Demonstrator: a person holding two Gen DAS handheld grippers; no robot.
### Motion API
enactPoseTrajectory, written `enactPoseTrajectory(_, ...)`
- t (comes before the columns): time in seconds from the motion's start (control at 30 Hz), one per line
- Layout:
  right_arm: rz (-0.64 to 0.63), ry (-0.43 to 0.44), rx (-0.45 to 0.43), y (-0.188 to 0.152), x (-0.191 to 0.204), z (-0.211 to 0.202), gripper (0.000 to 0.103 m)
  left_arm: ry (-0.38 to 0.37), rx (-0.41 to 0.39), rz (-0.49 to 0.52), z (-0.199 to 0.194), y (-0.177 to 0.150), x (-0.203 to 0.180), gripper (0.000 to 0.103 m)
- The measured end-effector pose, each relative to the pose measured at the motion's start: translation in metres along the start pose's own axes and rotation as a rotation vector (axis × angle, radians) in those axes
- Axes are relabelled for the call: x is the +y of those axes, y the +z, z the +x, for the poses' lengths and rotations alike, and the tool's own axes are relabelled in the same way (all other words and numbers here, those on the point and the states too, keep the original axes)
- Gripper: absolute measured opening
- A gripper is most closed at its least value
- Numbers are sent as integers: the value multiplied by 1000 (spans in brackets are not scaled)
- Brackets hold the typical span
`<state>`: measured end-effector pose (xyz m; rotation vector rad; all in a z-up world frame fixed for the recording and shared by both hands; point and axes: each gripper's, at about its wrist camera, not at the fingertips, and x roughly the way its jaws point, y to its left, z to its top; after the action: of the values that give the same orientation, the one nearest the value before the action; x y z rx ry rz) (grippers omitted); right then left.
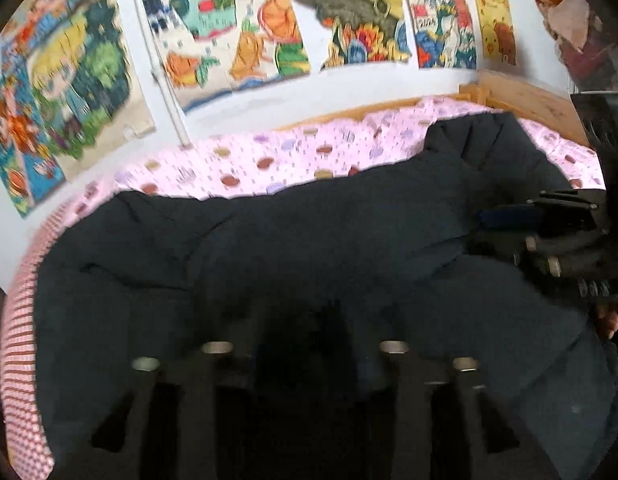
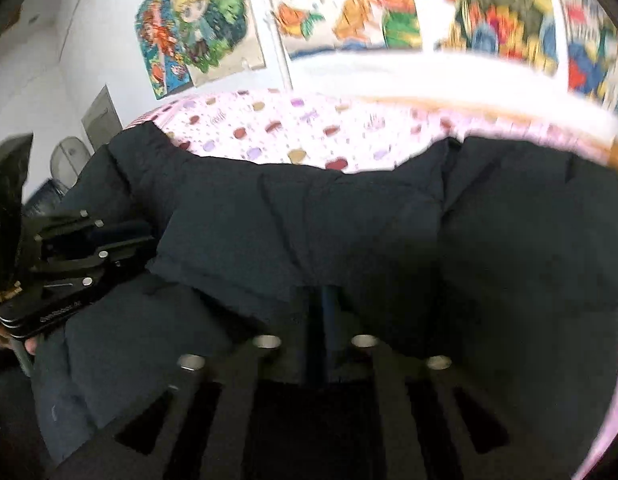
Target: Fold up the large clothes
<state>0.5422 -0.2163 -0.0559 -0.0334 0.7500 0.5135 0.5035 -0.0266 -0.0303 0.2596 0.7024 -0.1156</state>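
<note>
A large black padded jacket (image 1: 309,240) lies across a bed with a pink spotted sheet (image 1: 269,164); it also fills the right wrist view (image 2: 349,220). My left gripper (image 1: 305,320) is low over the jacket's near edge, its fingers dark against the fabric and seemingly shut on a fold. It also shows at the left of the right wrist view (image 2: 121,240), gripping the jacket. My right gripper (image 2: 323,312) is shut on a jacket fold, blue pads pressed together. It shows at the right of the left wrist view (image 1: 493,220), clamped on the jacket.
The wall behind the bed carries several colourful cartoon posters (image 1: 237,36). A wooden bed frame (image 1: 521,96) runs along the far right. A red striped sheet edge (image 1: 17,320) hangs at the left. A fan and a grey panel (image 2: 97,116) stand by the left wall.
</note>
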Motion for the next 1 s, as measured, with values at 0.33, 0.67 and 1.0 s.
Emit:
enactPoseTrajectory(0.33,-43,-124,-49,4,16,-61,72,15,-96,-134,-63,-10,20,94)
enactPoseTrajectory(0.67,30,-190,-120,13,36,-128,94,-1,-140,-285,-126,-26,39,102)
enactPoseTrajectory(1.0,68,-195,-142,11,58,-215,94,6,-252,-293,-217,-28,35,103)
